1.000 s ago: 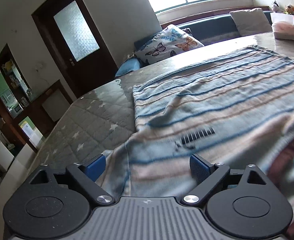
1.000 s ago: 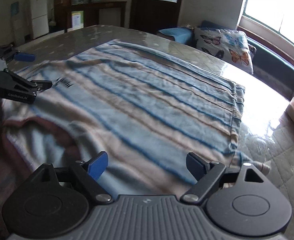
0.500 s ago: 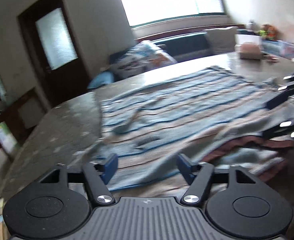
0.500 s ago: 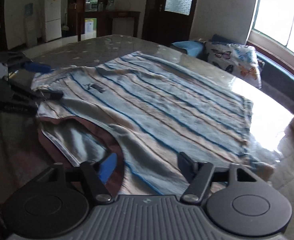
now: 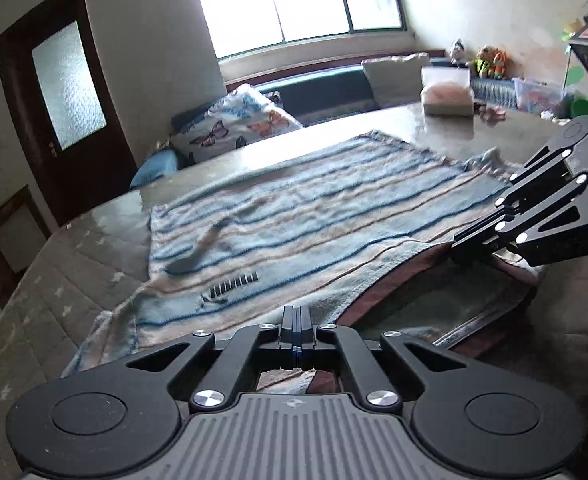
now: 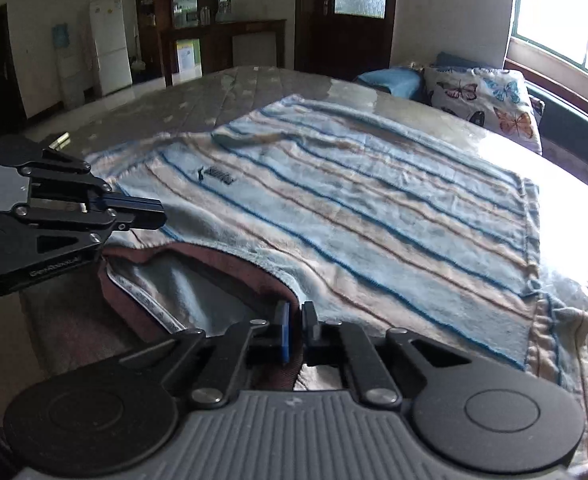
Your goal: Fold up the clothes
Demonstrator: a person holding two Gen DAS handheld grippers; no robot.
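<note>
Left wrist: sweater collar in claw.

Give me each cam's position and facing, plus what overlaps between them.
Left wrist: sits on the left tool, looks across the striped shirt toward the window; own tool shut on the shirt's near edge, right tool at the right edge of view.
Right wrist: sits on the right tool, looks across the shirt toward the door and fridge; own tool shut on the collar edge, left tool at the left.
Shared: shirt, butterfly pillow, both tools.
</note>
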